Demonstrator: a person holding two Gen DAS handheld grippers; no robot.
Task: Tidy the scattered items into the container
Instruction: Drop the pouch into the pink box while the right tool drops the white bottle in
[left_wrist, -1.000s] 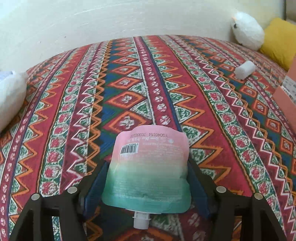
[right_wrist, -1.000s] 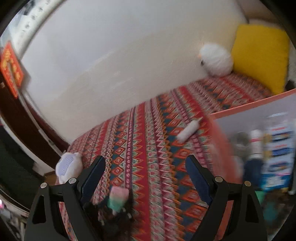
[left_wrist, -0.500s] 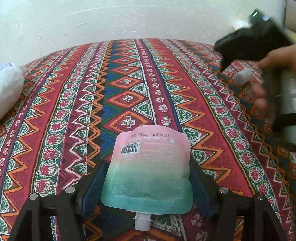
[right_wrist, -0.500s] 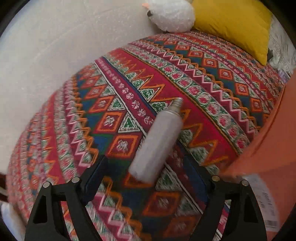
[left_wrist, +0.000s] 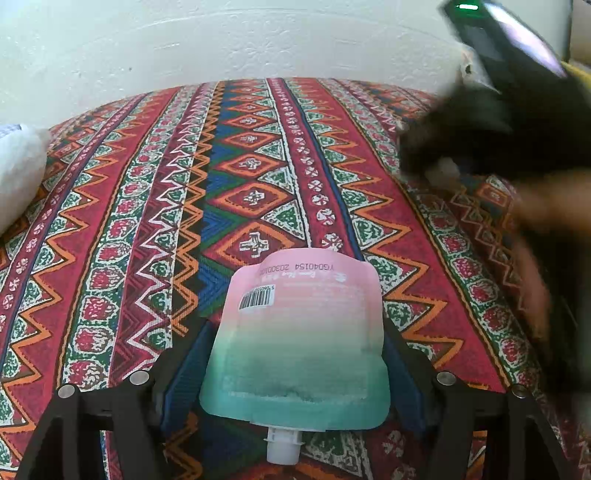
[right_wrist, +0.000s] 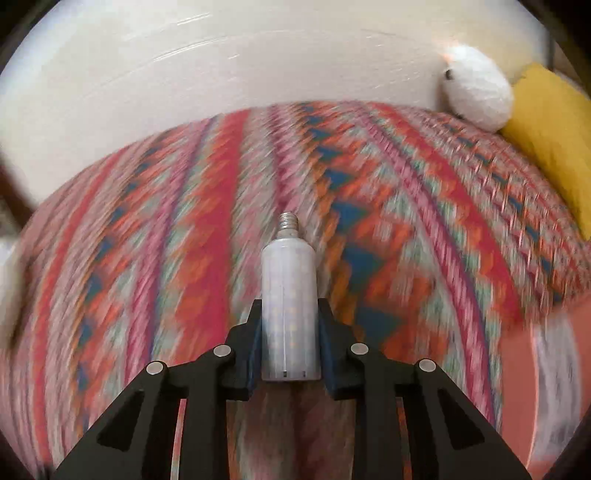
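A pink-to-green spouted pouch sits spout-toward-camera between the fingers of my left gripper, which is shut on its sides just above the patterned bedspread. My right gripper is shut on a white cylindrical LED bulb, whose screw base points away from the camera. The background in the right wrist view is smeared by motion. From the left wrist view, the right gripper shows as a dark blur at the upper right with a hand behind it.
A white plush toy and a yellow cushion lie against the wall at the far right. The orange container is at the lower right edge. A white soft object lies at the bedspread's left edge.
My right gripper came down over the bulb lying on the bedspread, shut on it, and is now swinging with it. The left gripper kept hold of the pouch and barely moved.
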